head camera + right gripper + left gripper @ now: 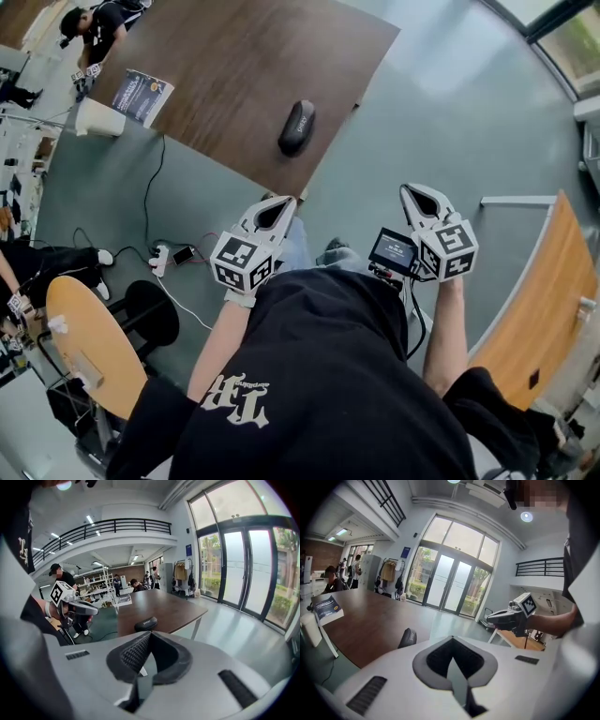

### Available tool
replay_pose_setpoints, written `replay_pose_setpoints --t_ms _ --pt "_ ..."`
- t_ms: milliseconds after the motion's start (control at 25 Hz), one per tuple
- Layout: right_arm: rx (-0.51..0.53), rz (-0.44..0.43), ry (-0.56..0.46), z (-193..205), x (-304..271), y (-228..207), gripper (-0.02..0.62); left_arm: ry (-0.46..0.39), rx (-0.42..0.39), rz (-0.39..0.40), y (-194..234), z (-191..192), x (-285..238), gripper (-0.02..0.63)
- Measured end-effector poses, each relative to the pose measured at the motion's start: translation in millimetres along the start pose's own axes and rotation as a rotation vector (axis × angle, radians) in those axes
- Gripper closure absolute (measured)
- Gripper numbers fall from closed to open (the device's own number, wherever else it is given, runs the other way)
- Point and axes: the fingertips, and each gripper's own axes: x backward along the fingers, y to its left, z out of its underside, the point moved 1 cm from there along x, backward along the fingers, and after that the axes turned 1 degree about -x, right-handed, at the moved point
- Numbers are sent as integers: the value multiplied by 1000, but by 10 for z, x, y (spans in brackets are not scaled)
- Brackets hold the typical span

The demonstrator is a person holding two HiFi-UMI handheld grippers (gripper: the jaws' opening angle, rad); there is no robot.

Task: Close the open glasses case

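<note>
forearms bent, left gripper (281,202) and right gripper (407,190) level, fingers (133,654) together, empty, well apart from glasses case (296,127).

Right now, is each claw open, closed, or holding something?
Left white claw: closed, holding nothing.
Right white claw: closed, holding nothing.

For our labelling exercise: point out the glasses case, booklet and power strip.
glasses case (296,127), head view, middle of its black shell.
booklet (142,96), head view, centre of its cover.
power strip (159,258), head view, its white body.
</note>
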Motion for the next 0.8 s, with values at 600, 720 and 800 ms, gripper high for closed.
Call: replay_pose_setpoints --t_ms 600,720,800 --pt "83 -3 19 632 917 300 609 -68 -9 24 -1004 205 266 609" --pt "122 -28 17 633 918 403 609 -69 -20 17 -1061 212 317 609" --pt "128 -45 -4 580 929 481 609 -68 -24 16 -1074 215 347 609"
